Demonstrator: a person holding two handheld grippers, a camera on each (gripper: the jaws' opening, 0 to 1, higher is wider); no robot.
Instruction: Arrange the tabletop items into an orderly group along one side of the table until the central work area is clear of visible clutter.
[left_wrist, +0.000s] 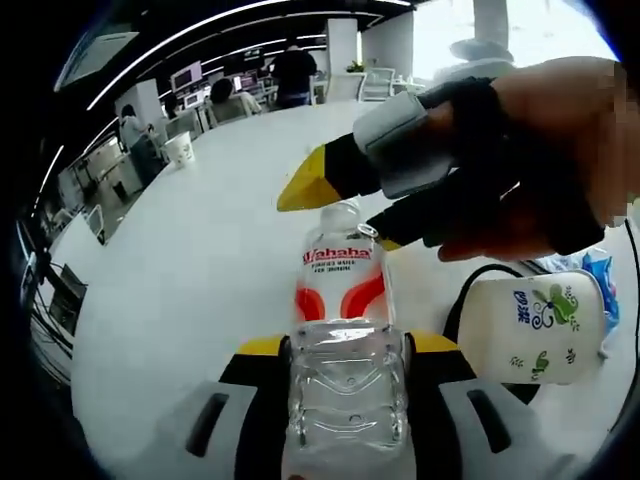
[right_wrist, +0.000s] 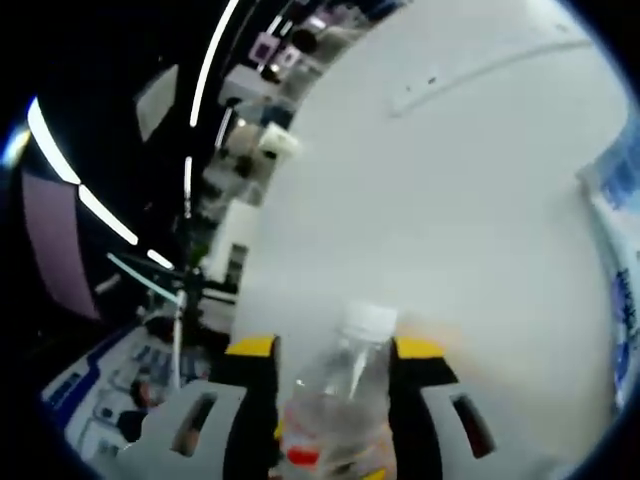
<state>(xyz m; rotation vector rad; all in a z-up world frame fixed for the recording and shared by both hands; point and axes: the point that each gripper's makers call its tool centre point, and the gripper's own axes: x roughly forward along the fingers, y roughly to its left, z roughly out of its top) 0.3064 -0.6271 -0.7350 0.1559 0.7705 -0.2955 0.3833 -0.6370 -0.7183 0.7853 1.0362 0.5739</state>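
A clear water bottle (left_wrist: 338, 265) with a red and white label and a white cap lies lengthwise between the jaws of my left gripper (left_wrist: 348, 345), which is shut on its lower body. My right gripper (left_wrist: 343, 213), held by a hand, comes in from the right with one yellow-tipped jaw on each side of the cap. In the right gripper view the bottle (right_wrist: 345, 390) stands between the two jaws of the right gripper (right_wrist: 335, 348), cap away from the camera. A small gap shows on each side, so this gripper is open.
A white packet with green print (left_wrist: 535, 325) lies right of the bottle on the white table (left_wrist: 200, 250), beside a black cable (left_wrist: 470, 285) and a blue wrapper (left_wrist: 600, 275). A paper cup (left_wrist: 180, 148) stands far left. People sit at desks beyond.
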